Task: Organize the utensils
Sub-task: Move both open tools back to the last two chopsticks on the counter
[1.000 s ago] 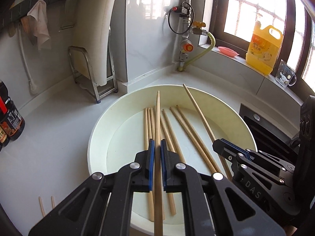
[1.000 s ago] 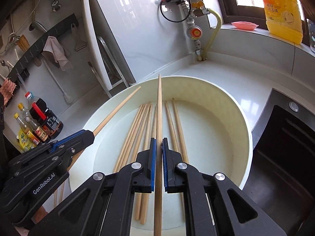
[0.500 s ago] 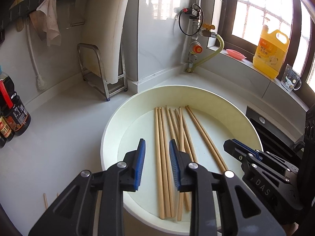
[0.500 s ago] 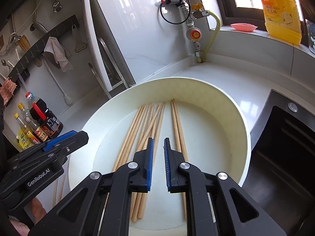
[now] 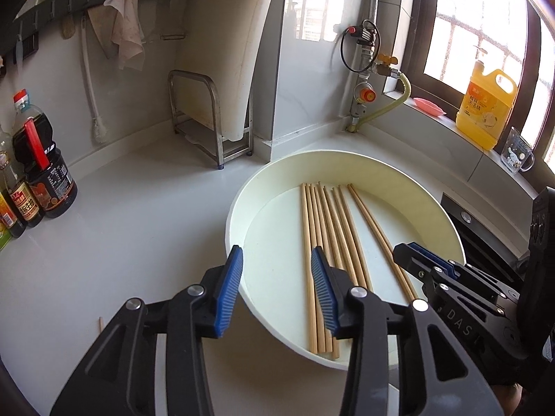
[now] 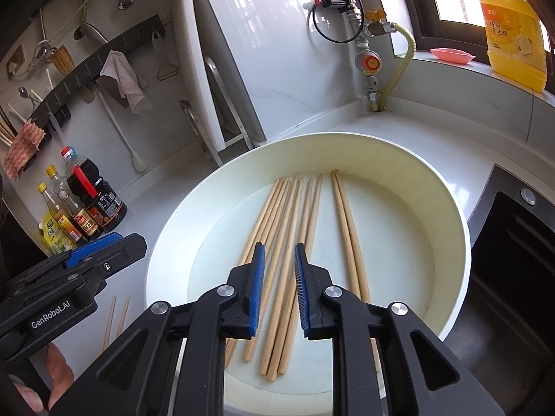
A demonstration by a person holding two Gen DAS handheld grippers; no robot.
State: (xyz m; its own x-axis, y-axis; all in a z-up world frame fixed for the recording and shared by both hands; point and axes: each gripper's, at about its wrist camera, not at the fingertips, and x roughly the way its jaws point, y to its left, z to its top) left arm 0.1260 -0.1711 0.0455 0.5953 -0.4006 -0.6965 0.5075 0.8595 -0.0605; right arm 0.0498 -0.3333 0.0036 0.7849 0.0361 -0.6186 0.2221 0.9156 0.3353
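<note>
Several wooden chopsticks (image 5: 326,239) lie side by side in a round cream basin (image 5: 239,208) on the white counter; they also show in the right wrist view (image 6: 295,228) inside the basin (image 6: 166,228). My left gripper (image 5: 275,291) is open and empty above the basin's near left rim. My right gripper (image 6: 279,287) is open and empty above the chopsticks' near ends. Two more chopsticks (image 6: 116,319) lie on the counter left of the basin, beside the left gripper (image 6: 104,246).
Sauce bottles (image 5: 41,176) stand at the left. A metal rack (image 5: 208,128) with a cutting board stands behind. A black sink (image 6: 513,263) is at the right. A yellow detergent jug (image 5: 485,111) and a cup (image 5: 517,156) sit on the window sill.
Both grippers held one chopstick each a second ago. They have let them go into the basin, opened wider and drawn back and up.
</note>
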